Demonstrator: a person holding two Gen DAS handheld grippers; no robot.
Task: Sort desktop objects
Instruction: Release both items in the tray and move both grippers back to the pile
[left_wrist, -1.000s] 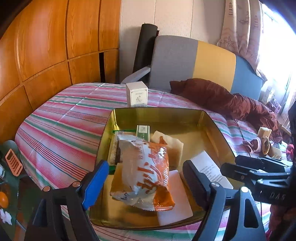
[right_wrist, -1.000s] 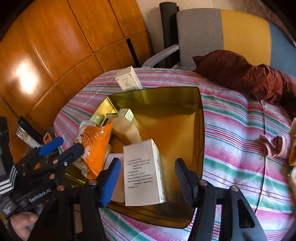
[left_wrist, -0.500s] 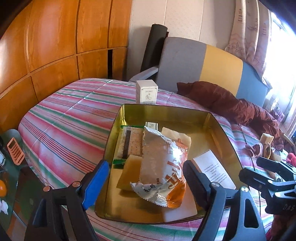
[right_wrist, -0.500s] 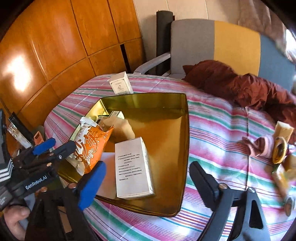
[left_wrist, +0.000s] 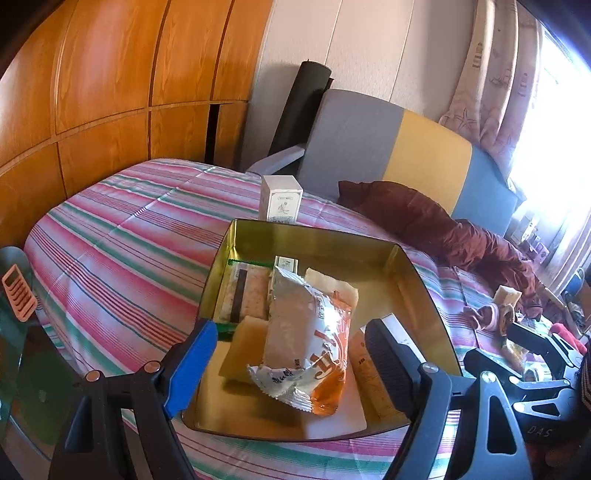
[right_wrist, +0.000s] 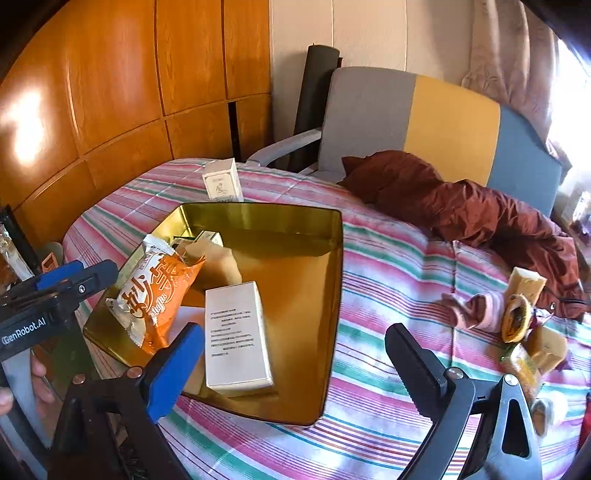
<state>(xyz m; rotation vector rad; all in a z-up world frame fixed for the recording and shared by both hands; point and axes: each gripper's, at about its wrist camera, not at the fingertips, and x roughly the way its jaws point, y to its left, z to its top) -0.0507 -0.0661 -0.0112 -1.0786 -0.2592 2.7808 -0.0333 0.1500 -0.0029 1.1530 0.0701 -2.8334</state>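
**Layout of tray and table**

Tray on table. In tray: packet at left, box lying just right of it. Carton stands behind tray. Clutter lies right, well apart. Chair behind table.

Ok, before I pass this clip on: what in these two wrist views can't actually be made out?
- Left wrist: the white box in the gold tin is mostly hidden by the left gripper and the orange snack bag.
- Right wrist: items under the bag are covered; the print on the box is too small to read.
- Right wrist: the loose pile by the right gripper is blurred and cut by the edge.
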